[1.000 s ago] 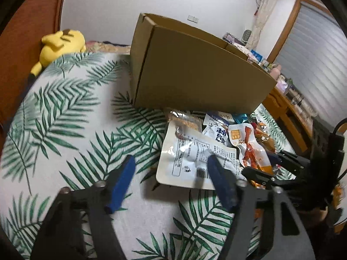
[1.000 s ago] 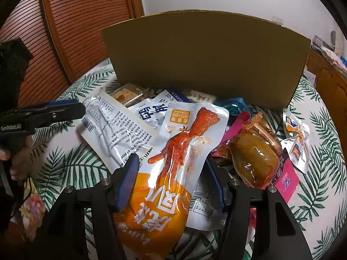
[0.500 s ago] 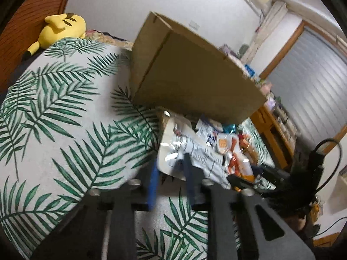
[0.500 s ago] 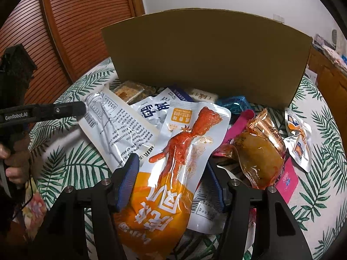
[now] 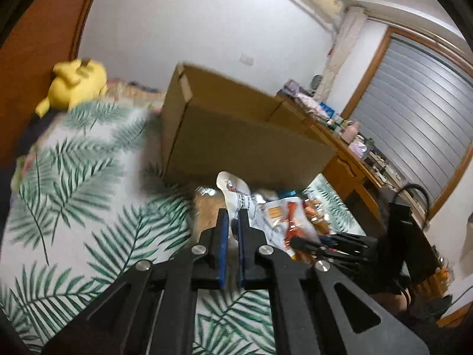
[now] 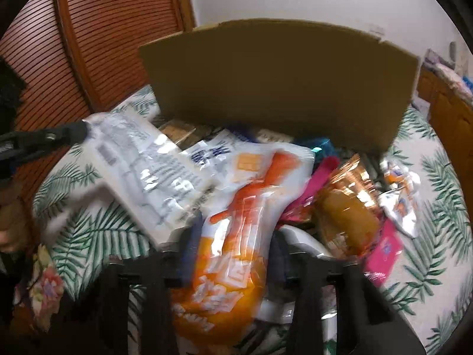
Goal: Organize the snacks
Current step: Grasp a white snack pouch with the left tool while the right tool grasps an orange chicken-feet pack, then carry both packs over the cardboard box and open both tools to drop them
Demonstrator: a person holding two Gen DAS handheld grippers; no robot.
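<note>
My left gripper [image 5: 232,217] is shut on the corner of a white snack packet with black print [image 5: 236,195] and lifts it off the leaf-print cover; the same packet shows in the right wrist view [image 6: 147,171], held by the left gripper's tip [image 6: 71,131]. My right gripper [image 6: 235,233] is closing around an orange and white chicken-feet packet [image 6: 236,236]; blur hides whether it grips. A pile of snack packets [image 6: 346,216] lies before an open cardboard box [image 6: 278,85], also in the left view [image 5: 236,136].
A yellow plush toy [image 5: 77,84] lies at the far left of the leaf-print cover [image 5: 74,177]. A wooden desk with clutter [image 5: 348,148] stands to the right. A wooden louvred door [image 6: 97,44] is behind on the left.
My left gripper has shut on the white packet's corner and raised it. My right gripper's fingers have narrowed around the orange packet, and the view has shifted with blur.
</note>
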